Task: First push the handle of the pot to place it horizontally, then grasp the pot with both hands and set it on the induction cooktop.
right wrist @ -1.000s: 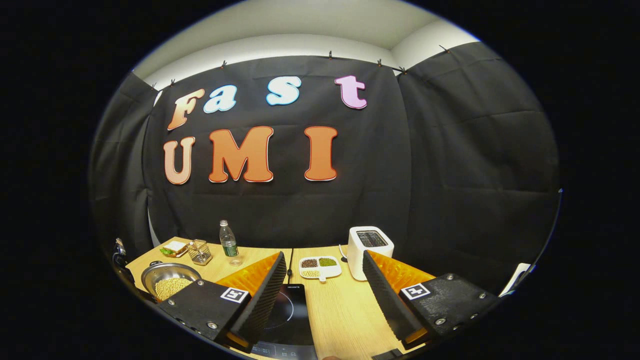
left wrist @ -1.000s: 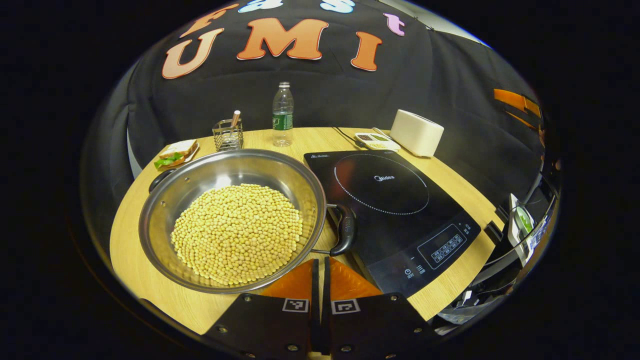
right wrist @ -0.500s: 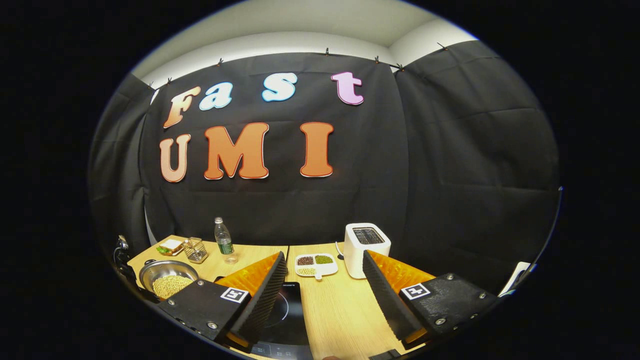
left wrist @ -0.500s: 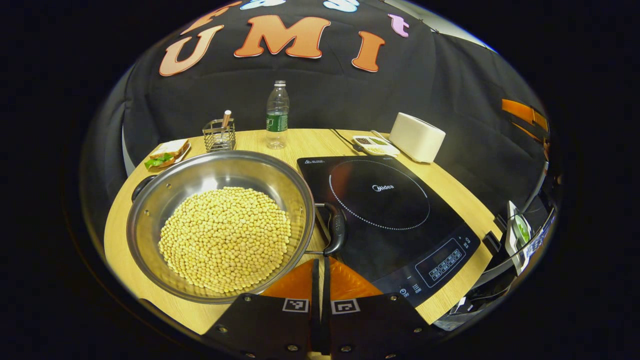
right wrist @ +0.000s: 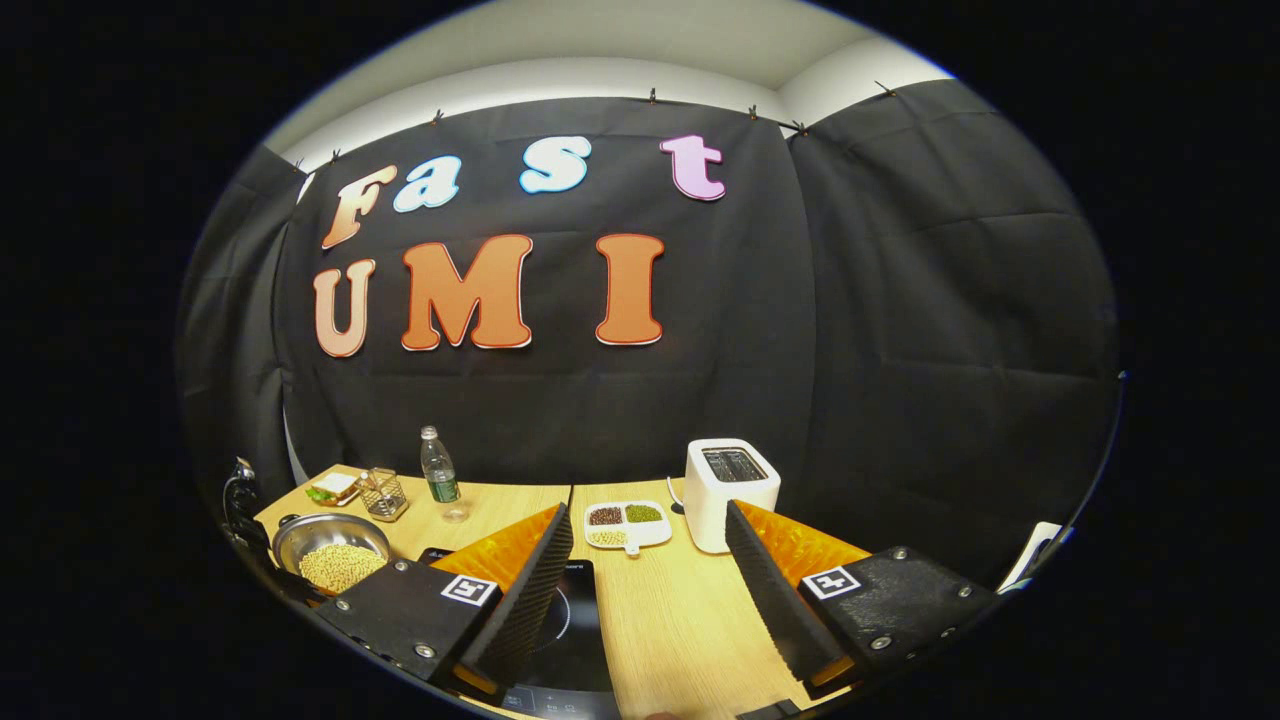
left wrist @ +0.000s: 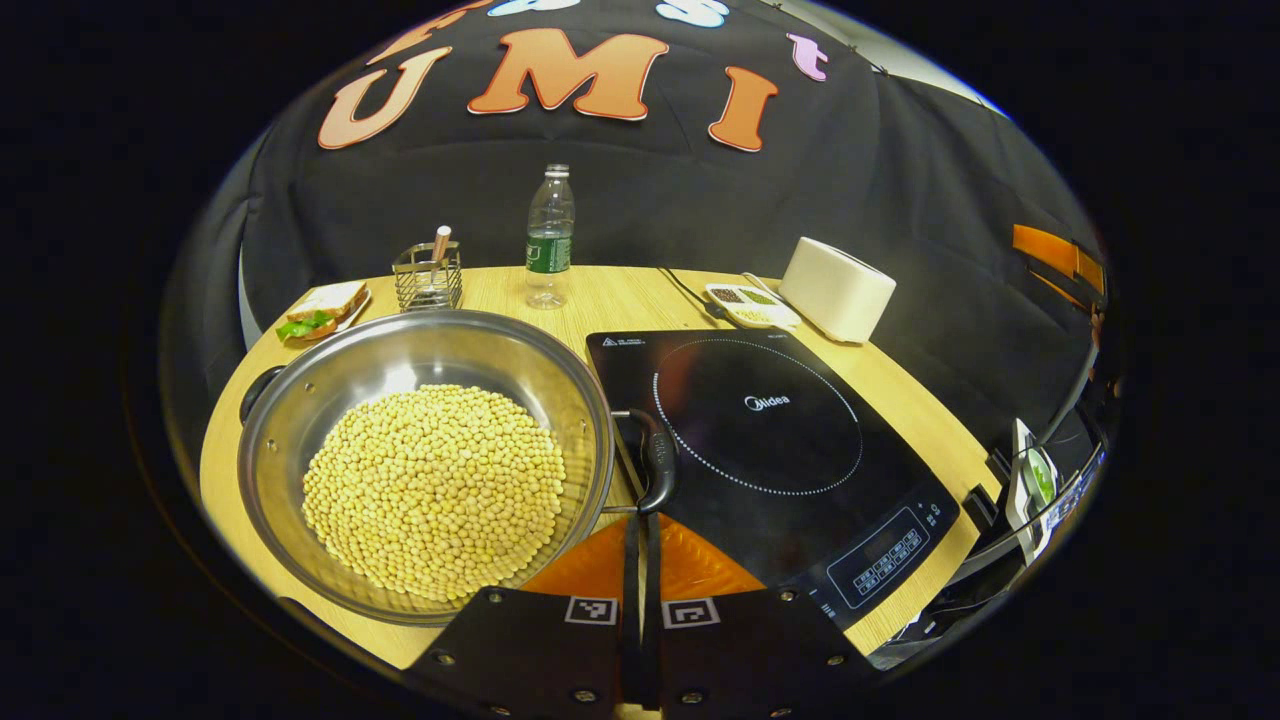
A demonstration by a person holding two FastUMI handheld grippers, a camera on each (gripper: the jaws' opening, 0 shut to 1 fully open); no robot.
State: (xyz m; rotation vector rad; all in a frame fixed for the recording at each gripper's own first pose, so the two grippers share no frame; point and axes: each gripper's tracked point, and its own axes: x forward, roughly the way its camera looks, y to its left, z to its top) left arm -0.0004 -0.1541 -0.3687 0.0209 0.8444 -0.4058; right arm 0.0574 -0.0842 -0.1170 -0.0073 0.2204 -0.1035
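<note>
Resting on the wooden table, steel pot of soybeans, just left of the induction cooktop. Closed finger to finger, empty, left gripper right behind the pot's black right handle. Spread wide and empty, right gripper above the table's near right part.

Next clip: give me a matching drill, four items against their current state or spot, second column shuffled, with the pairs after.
Items:
1. pot
2. induction cooktop
3. left claw
4. toaster

States:
A. fingers shut together, just short of the pot's right handle
B. nothing resting on its glass
C. full of yellow beans, on the table left of the cooktop
D. at the table's far right, by a divided dish

Pairs: 1-C, 2-B, 3-A, 4-D
</note>
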